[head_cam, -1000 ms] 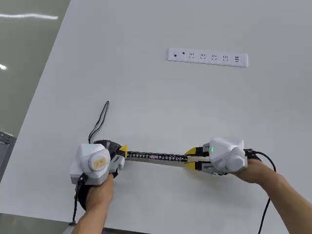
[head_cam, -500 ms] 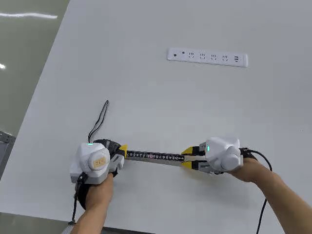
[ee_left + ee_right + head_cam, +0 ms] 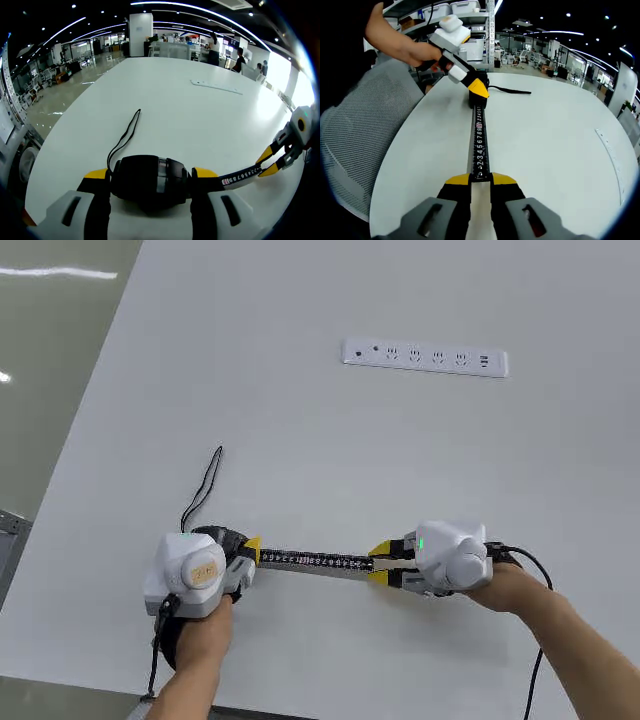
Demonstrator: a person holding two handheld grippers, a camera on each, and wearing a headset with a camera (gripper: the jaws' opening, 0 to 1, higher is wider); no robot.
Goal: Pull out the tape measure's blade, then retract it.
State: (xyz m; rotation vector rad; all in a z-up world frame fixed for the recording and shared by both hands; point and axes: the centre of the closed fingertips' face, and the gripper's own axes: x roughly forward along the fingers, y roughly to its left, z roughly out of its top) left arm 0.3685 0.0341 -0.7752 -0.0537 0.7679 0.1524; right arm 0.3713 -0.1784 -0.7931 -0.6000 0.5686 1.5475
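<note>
Outside black case (image 3: pixel 150 180), stretch of tape blade (image 3: pixel 315 561)

Bright, even ceiling light; the flat white matte tabletop (image 3: pixel 330 440) bears faint soft shadows, and glare streaks the glossy greenish floor (image 3: pixel 50 360) left of it.

The white table (image 3: pixel 330 460) held a white power strip (image 3: pixel 426 357) near the far side. A black tape measure (image 3: pixel 149 179) sat near the front edge, maybe resting on it, its thin strap (image 3: pixel 203 490) lying flat.
</note>
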